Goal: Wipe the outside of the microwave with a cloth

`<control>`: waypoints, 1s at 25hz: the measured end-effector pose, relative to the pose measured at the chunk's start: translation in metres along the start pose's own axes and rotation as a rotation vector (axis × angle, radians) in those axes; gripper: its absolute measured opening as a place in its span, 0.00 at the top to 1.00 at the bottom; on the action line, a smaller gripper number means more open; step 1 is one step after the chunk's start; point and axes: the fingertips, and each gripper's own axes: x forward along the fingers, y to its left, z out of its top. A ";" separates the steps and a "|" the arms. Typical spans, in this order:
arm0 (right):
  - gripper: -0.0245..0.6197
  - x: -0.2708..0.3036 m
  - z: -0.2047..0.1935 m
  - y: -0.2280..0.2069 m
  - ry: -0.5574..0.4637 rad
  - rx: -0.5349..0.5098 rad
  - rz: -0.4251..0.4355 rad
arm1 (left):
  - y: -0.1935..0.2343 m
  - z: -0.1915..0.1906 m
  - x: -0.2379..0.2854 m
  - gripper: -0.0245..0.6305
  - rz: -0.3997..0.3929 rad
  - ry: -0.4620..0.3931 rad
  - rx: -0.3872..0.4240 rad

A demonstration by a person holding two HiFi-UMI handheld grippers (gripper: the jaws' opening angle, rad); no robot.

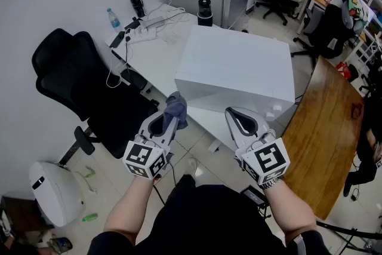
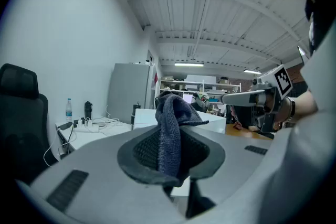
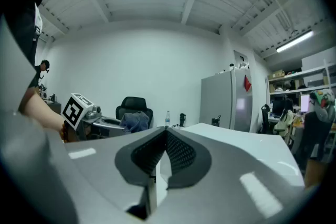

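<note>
Just short of the microwave (image 1: 239, 65) on the table (image 1: 156, 60), by its near left corner, the left gripper (image 1: 170, 119) jaws grasp the cloth (image 1: 177, 106), apart from the microwave, the right gripper (image 1: 234, 113) jaws clenched empty, so wiping looks not yet begun, all of it left.

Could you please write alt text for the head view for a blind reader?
The left gripper clamps a crumpled grey-blue cloth by the near corner of a white box-shaped microwave on a white table. The right gripper, shut and empty, hovers alongside.
</note>
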 end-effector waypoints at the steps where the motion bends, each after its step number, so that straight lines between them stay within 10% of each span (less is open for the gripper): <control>1: 0.96 0.013 0.002 -0.002 0.001 -0.002 -0.001 | 0.014 -0.002 0.006 0.84 0.003 0.006 0.001; 12: 0.96 0.128 0.019 -0.024 0.013 -0.008 -0.060 | 0.133 -0.035 0.074 0.84 -0.038 0.074 0.014; 25: 0.96 0.174 0.016 -0.059 0.051 0.027 -0.142 | 0.146 -0.088 0.154 0.84 -0.223 0.168 0.031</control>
